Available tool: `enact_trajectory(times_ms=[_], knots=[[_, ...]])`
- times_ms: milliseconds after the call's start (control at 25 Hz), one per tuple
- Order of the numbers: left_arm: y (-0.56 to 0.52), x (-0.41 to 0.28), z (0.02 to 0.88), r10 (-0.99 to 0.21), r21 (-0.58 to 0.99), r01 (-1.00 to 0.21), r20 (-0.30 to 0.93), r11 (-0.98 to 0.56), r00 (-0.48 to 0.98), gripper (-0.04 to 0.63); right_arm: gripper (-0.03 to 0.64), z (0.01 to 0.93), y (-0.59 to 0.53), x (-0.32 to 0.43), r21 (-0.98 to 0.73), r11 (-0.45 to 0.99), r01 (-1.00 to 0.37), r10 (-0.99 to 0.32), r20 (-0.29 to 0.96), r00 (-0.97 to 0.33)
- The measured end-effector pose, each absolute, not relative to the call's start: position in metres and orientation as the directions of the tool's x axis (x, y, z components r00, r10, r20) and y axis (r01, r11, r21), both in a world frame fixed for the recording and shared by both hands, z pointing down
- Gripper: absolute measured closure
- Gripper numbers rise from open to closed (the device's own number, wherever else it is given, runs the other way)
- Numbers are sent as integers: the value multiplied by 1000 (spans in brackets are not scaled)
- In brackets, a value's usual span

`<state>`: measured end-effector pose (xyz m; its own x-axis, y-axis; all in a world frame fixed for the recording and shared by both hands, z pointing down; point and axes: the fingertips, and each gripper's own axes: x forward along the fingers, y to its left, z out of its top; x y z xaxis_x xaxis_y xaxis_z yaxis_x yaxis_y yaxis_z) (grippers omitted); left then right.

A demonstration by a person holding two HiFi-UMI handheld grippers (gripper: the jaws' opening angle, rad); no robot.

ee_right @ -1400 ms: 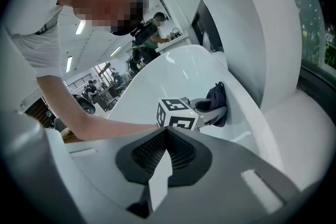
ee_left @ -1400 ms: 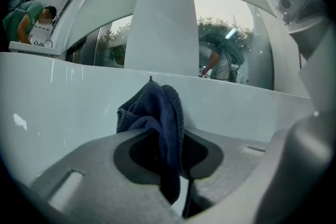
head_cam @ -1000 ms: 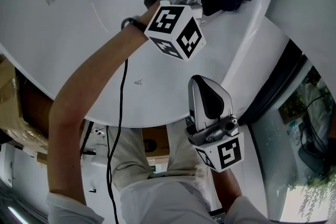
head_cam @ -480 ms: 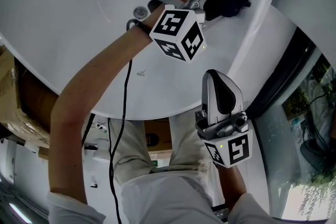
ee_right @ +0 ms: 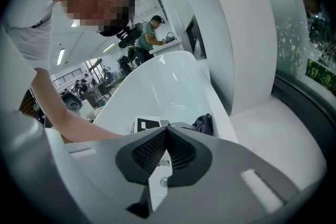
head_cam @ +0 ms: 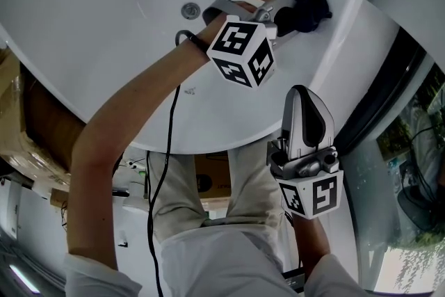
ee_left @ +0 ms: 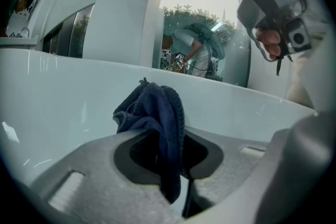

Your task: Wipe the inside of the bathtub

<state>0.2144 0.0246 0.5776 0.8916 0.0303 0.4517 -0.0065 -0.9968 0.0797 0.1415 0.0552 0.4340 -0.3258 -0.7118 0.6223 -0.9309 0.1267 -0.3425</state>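
Bathtub (head_cam: 104, 31) fills far + left of head view, white inside wall facing me. Risk: cloth (head_cam: 311, 2) looks pinched by one fold only, the rest bunched past the tips, so a hard drag along the wall could pull it free or let bare jaw plastic scrape the tub surface. The bunched wad also gives a small contact patch, so I'd likely miss strips. Left gripper (head_cam: 290, 10): clenched on the dark blue cloth, wad looks pressed on the tub wall at far right, by the rim. Right gripper (head_cam: 304, 97): jaws together, nothing btwn them, idle at near right over the tub edge, apart from cloth; could knock the rim if I lean in.
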Motion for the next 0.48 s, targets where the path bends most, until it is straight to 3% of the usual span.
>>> enact_trajectory(times_ms=[480], knots=[[64, 217, 571, 45, 93, 1, 470, -996, 882, 517, 615, 414, 34, 171, -274, 171, -946, -758, 576, -304]])
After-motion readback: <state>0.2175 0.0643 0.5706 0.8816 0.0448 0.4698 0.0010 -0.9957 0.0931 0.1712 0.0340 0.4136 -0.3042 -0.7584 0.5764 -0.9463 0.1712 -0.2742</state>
